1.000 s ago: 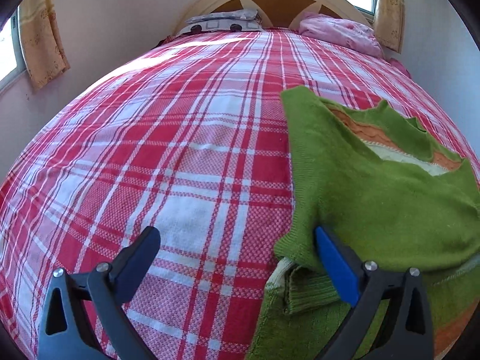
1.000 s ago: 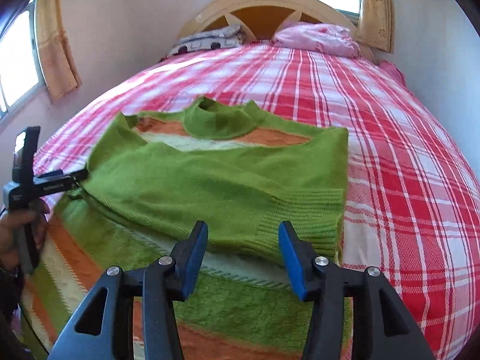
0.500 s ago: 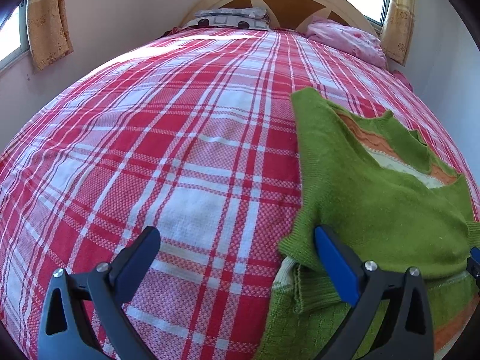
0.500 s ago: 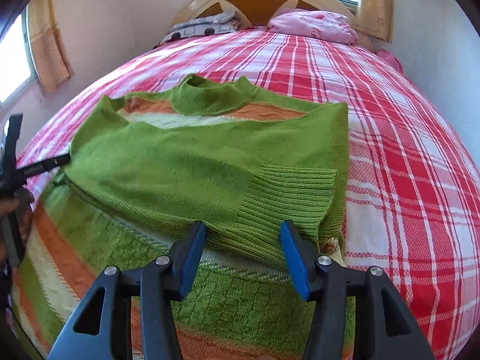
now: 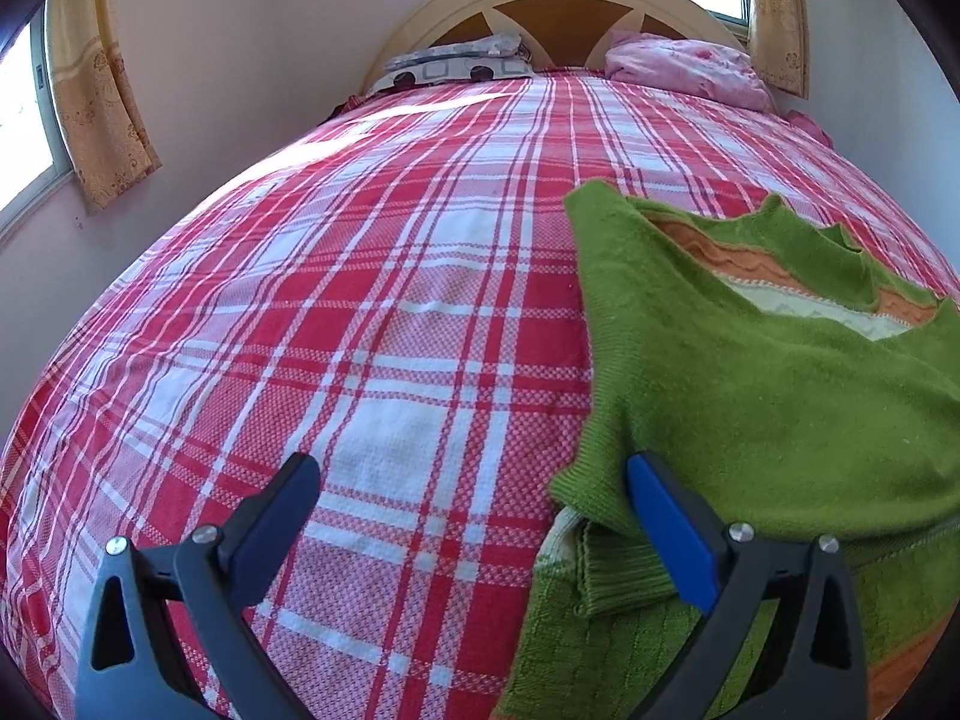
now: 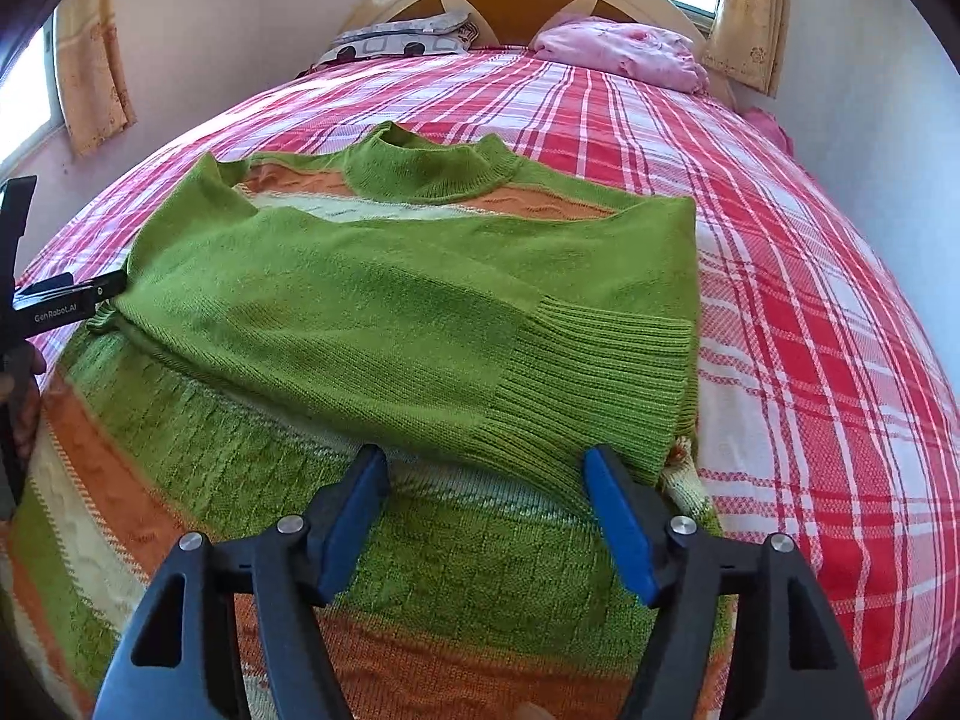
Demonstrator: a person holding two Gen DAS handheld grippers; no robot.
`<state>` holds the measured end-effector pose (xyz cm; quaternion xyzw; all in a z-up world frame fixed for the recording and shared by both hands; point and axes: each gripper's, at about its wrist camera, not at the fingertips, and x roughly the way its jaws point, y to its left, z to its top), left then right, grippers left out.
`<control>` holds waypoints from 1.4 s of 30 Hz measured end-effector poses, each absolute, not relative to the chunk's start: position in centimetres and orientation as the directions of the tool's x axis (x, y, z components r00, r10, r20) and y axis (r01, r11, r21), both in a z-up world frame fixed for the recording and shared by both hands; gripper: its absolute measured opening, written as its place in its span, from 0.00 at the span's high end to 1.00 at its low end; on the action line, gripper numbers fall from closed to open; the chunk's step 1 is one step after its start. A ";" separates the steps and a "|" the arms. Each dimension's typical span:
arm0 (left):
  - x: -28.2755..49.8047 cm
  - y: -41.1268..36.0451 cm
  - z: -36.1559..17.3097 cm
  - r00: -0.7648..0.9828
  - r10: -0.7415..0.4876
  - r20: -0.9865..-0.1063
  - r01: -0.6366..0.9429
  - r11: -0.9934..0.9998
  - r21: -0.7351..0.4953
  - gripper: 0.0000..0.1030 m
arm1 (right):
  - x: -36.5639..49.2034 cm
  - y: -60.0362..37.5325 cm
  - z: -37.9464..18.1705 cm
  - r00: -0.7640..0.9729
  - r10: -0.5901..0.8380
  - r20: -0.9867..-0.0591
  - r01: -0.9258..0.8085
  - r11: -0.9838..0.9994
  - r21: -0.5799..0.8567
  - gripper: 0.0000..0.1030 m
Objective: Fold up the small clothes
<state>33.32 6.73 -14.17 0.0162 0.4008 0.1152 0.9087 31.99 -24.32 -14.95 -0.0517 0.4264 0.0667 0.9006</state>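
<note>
A green knit sweater [image 6: 384,312] with orange and cream stripes lies flat on the bed, collar [image 6: 432,174] at the far end and both sleeves folded across its chest. The ribbed cuff [image 6: 600,372] of the top sleeve lies just ahead of my right gripper [image 6: 486,474]. Its jaws are opening, with only the sweater's striped body below them and nothing pressed between the pads. My left gripper [image 5: 474,480] stands wide open at the sweater's [image 5: 750,390] left edge, its blue-padded finger [image 5: 660,510] beside the folded sleeve. In the right wrist view the left gripper [image 6: 60,306] shows at the left border.
The red and white plaid bedspread [image 5: 360,330] covers the whole bed. A patterned pillow [image 5: 456,63] and a pink bundle [image 5: 684,69] lie by the headboard [image 5: 558,6]. Walls and curtained windows stand on both sides. A hand [image 6: 24,414] holds the left gripper's handle.
The right gripper's jaws have spread wider and it has come lower and closer to the sweater's cuff. The left gripper has stayed open at the sweater's left edge.
</note>
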 end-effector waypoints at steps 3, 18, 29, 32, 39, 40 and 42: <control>33.4 6.7 -14.2 0.649 0.214 -0.730 -0.192 0.975 0.115 0.00 | 30.9 -24.4 -13.4 0.669 0.087 -0.738 -0.140 0.990 -0.010 0.32; 33.2 6.8 -14.4 0.649 0.195 -0.736 -0.186 0.978 0.095 0.00 | 33.2 -22.7 -14.4 0.610 0.133 -0.782 -0.179 0.984 0.028 0.32; 29.6 6.7 -13.1 0.680 0.132 -0.721 -0.144 0.988 0.046 0.00 | 29.3 -22.8 -12.3 0.658 0.145 -0.739 -0.193 0.981 0.021 0.32; 28.1 6.3 -13.1 0.692 0.118 -0.712 -0.112 0.992 0.056 0.00 | 27.8 -22.5 -12.3 0.652 0.152 -0.742 -0.201 0.979 0.024 0.32; 24.8 6.0 -12.6 0.694 0.078 -0.716 -0.076 0.997 0.035 0.00 | 24.1 -22.3 -12.4 0.650 0.165 -0.742 -0.213 0.977 0.030 0.32; 24.2 5.9 -12.5 0.694 0.072 -0.716 -0.070 0.997 0.032 0.00 | 23.5 -22.3 -12.4 0.650 0.167 -0.741 -0.215 0.976 0.032 0.32; 23.0 6.0 -12.2 0.702 0.050 -0.710 -0.058 0.998 0.013 0.00 | 22.5 -22.4 -12.5 0.643 0.169 -0.747 -0.220 0.975 0.031 0.32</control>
